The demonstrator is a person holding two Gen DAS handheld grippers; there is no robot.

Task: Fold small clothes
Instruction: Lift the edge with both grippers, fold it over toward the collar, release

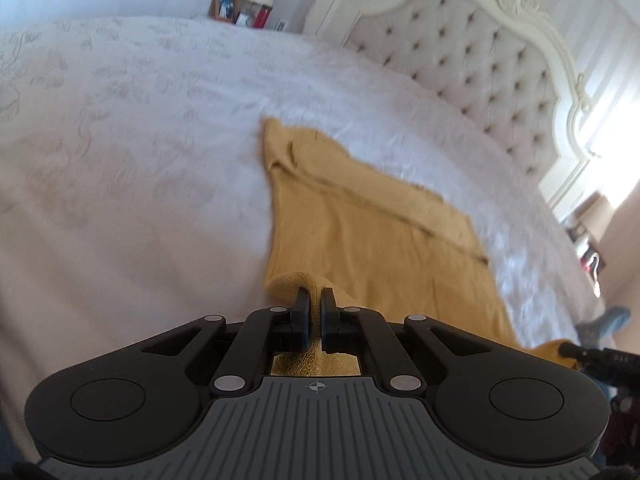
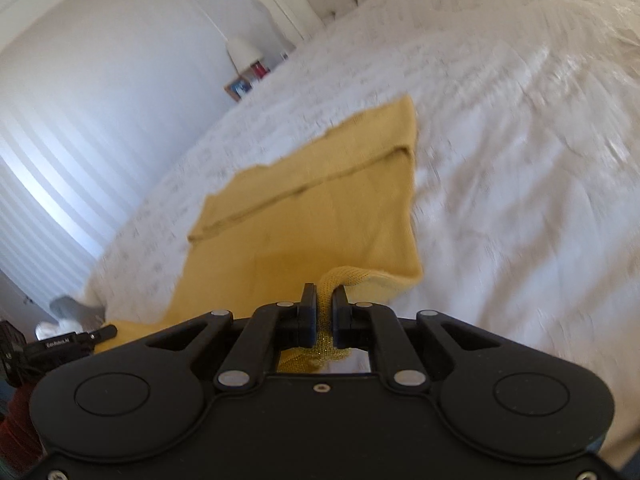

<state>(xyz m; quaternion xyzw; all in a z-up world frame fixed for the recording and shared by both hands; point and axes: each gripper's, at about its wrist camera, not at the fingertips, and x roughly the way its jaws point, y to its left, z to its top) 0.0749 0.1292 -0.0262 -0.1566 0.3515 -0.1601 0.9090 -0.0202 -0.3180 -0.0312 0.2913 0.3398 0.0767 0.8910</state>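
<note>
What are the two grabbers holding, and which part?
Both hold the yellow knit garment on the bed. The left gripper and right gripper each pinch a near corner of its closest edge.

left wrist cam sits low behind left gripper (image 1: 315, 298), facing across bed (image 1: 120, 168) toward headboard (image 1: 472, 60). right wrist cam, close behind right gripper (image 2: 324, 298), faces same way. both share yellow garment (image 1: 360, 216), lamp corner.
</note>
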